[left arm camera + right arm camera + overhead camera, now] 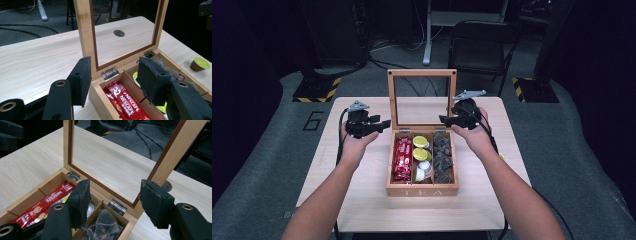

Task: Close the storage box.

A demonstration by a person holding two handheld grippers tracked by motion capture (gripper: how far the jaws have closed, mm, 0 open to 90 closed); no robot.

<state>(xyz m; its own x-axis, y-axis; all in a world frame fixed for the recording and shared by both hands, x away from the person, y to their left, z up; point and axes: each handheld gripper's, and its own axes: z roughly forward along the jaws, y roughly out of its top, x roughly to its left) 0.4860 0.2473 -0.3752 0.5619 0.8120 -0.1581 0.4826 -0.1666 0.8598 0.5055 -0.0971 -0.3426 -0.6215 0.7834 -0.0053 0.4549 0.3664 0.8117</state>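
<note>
A wooden tea box [422, 190] stands mid-table with its glass lid [422, 72] upright. It holds red Nescafe sachets [402, 159] on the left, yellow-green capsules [420, 148] and white cups in the middle, and tea bags [442, 157] on the right. My left gripper [384, 123] is open at the lid's left post [83, 30], which stands between its jaws above the sachets [125, 102]. My right gripper [444, 119] is open at the lid's right post [172, 152], over the tea bags [103, 221]. Neither gripper holds anything.
The light wooden table [362, 200] has bare room on both sides of the box and in front of it. One loose green-topped capsule [200, 64] lies on the table right of the box. A cable hole [119, 33] sits behind the lid. A dark chair [482, 45] stands beyond the table.
</note>
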